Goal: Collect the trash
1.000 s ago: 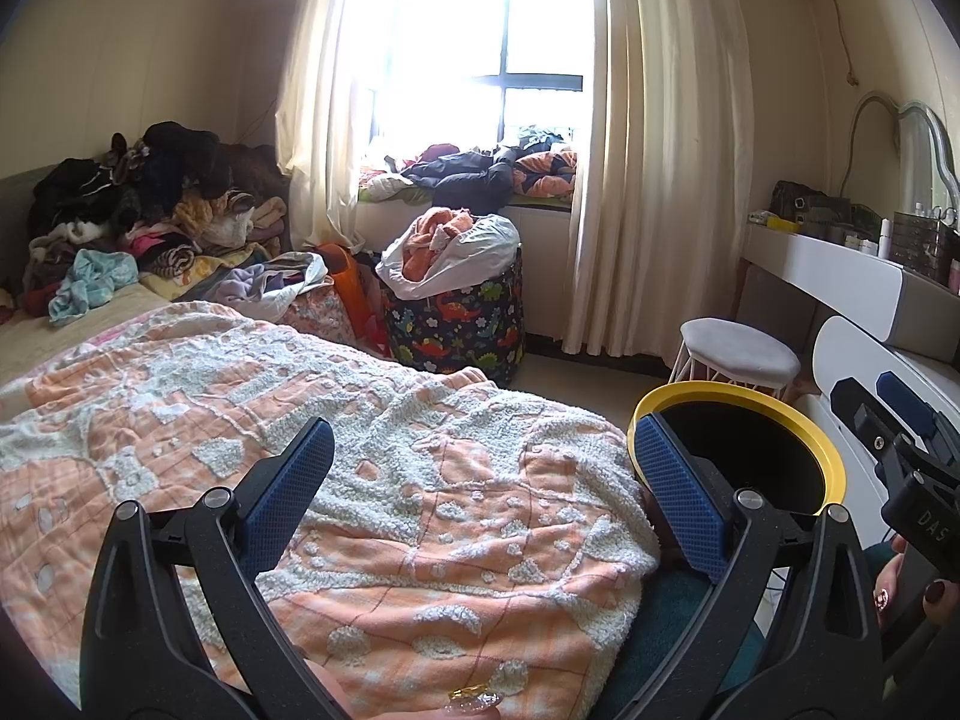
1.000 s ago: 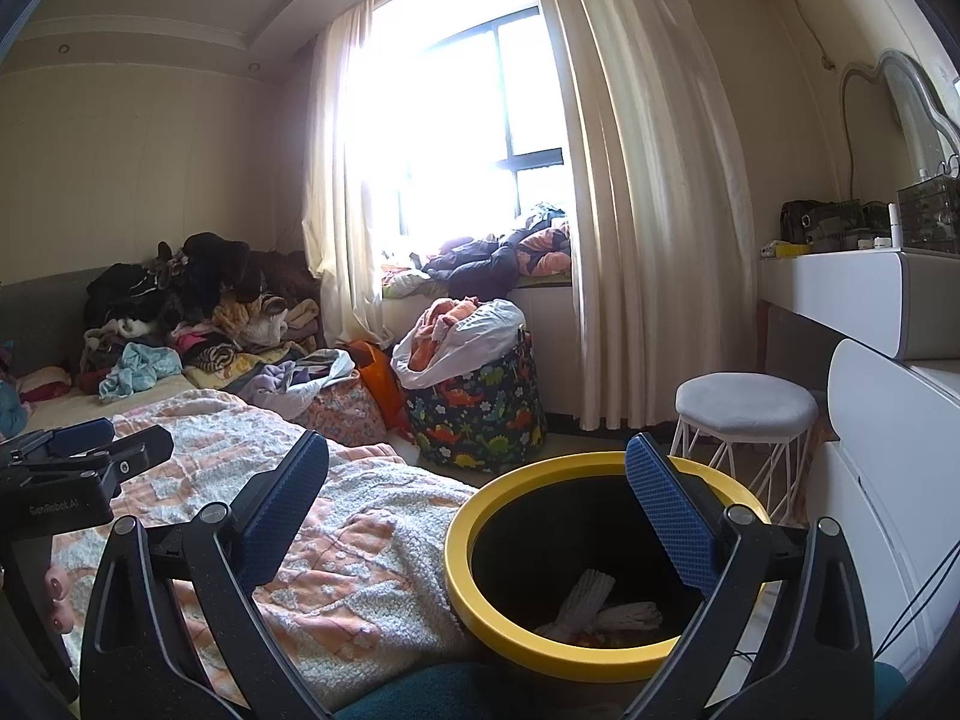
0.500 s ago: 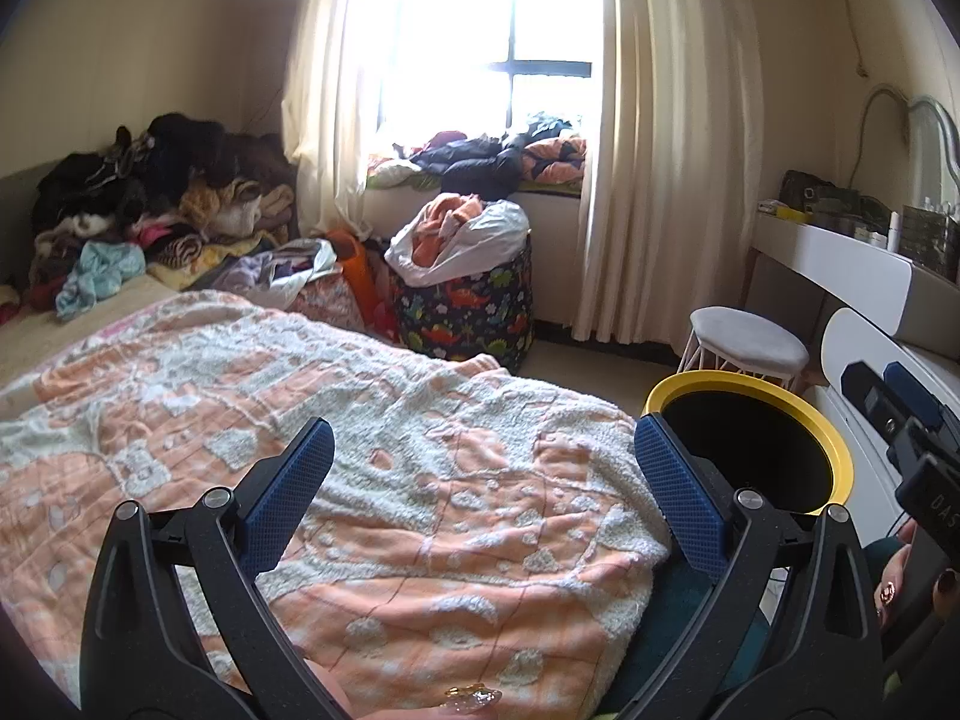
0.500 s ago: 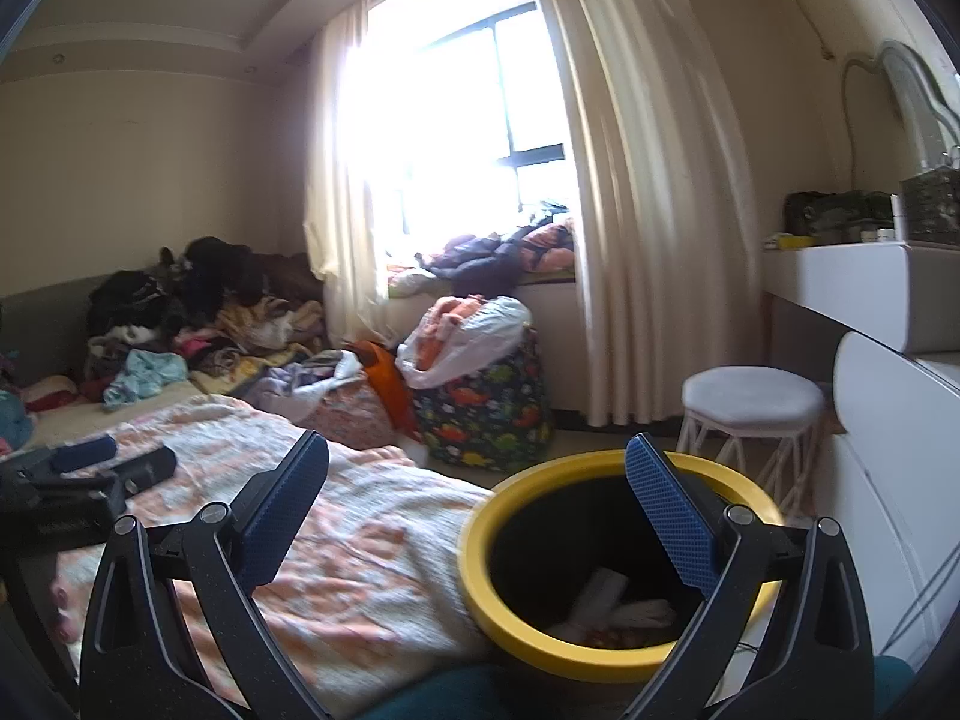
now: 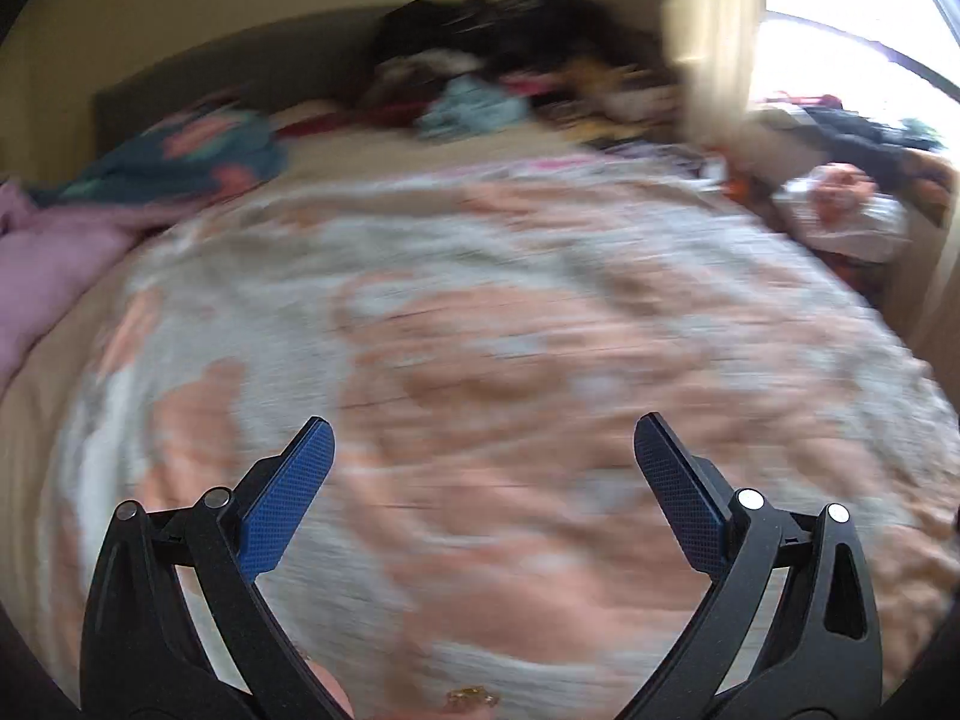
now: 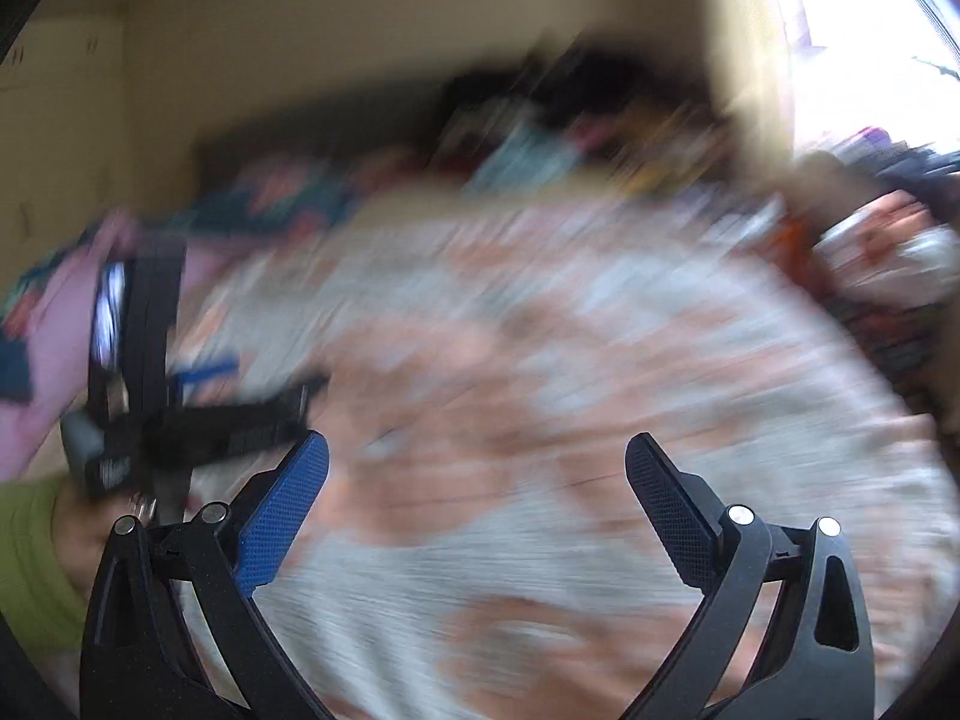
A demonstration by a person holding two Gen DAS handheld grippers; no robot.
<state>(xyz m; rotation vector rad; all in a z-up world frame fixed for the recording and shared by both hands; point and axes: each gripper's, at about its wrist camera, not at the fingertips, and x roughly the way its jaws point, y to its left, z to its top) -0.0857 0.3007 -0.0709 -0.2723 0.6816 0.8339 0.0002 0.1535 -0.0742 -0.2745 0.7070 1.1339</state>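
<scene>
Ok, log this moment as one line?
left hand-held gripper: open, empty | right hand-held gripper: open, empty | both over bedspread | views motion-blurred | no trash visible

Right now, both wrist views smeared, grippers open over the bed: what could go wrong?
1. Blur hides detail on the blanket; any trash there could be missed or cloth pinched instead.
2. The left gripper sits close beside the right gripper in the right wrist view; a fast swing could knock them together.
3. The clothes pile could pass for trash.

Two grippers (image 5: 477,468); seemingly one blanket (image 5: 510,330)
</scene>
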